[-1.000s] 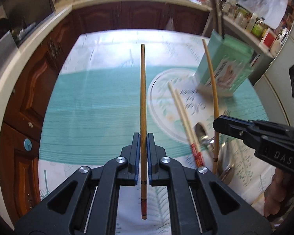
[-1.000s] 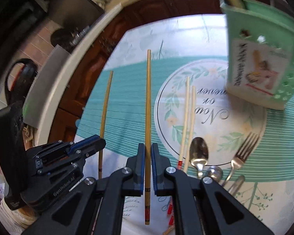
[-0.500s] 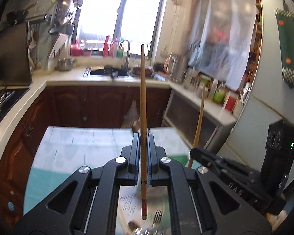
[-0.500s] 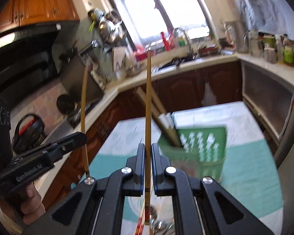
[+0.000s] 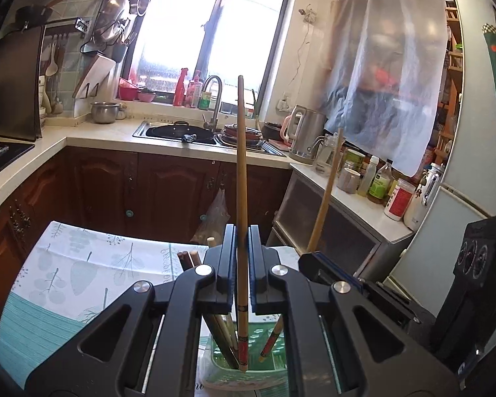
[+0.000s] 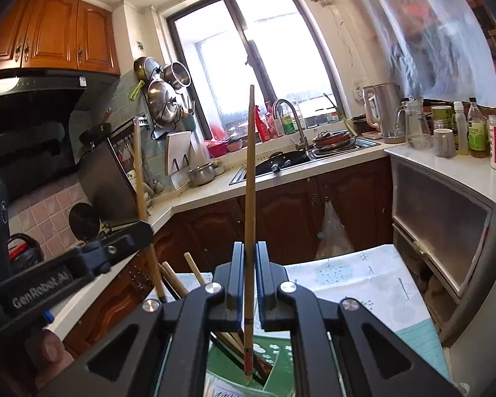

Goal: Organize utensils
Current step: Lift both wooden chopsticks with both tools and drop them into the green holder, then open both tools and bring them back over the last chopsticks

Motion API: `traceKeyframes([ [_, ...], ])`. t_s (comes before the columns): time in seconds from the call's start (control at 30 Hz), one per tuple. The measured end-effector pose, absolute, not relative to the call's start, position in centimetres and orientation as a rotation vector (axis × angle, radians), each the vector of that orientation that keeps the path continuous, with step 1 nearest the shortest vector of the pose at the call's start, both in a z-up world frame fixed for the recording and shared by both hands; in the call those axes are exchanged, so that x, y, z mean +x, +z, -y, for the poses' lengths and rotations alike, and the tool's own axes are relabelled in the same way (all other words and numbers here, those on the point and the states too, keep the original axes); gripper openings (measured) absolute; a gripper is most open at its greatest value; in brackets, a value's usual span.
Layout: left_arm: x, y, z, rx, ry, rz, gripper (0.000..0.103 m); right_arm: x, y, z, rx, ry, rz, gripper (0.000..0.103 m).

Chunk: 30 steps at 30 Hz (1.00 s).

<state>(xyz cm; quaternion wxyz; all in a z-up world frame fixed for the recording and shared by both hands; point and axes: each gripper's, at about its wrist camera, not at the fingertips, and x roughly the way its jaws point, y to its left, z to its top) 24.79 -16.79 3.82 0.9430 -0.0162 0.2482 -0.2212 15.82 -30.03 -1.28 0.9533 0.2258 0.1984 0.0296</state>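
Observation:
My left gripper (image 5: 241, 231) is shut on a bamboo chopstick (image 5: 241, 172), held upright with its red-banded lower end over the green utensil holder (image 5: 268, 364). My right gripper (image 6: 248, 248) is shut on a second bamboo chopstick (image 6: 249, 182), also upright, its lower end over the same green holder (image 6: 274, 357). The holder contains several chopsticks (image 5: 188, 258). The right gripper shows in the left wrist view (image 5: 314, 261) and the left gripper shows in the right wrist view (image 6: 142, 231), each with its chopstick. The grippers stand side by side.
The table has a white and teal leaf-print cloth (image 5: 69, 271). Behind it are dark wood cabinets (image 5: 168, 192), a sink with a tap (image 5: 211, 99), a kettle (image 5: 306, 132), and a side counter with bottles and jars (image 5: 380, 185). A fridge (image 5: 463, 165) stands right.
Both grippers have swung from pointing down at the table to level, turning the chopsticks upright, and have come over the green holder. The spoons and fork are out of view.

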Motion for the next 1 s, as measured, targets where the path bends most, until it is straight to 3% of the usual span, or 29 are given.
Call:
traceKeyframes([
  [0.23, 24.3, -1.5, 16.4, -0.003, -0.459, -0.494, 0.004, 16.5, -3.9, 28.4, 0.341, 0.123, -0.407, 0.006],
  [0.43, 23.7, -4.8, 15.5, 0.038, -0.467, -0.624, 0.005, 16.2, -5.7, 27.3, 0.267, 0.215, -0.485, 0.007],
  [0.7, 22.5, -6.4, 12.5, 0.042, -0.426, -0.806, 0.009, 15.0, -6.7, 25.9, 0.231, 0.262, -0.628, 0.007],
  [1.0, 19.3, -6.8, 8.6, 0.107, -0.385, -0.919, 0.010, 12.4, -5.7, 25.4, 0.305, 0.249, -0.654, 0.007],
])
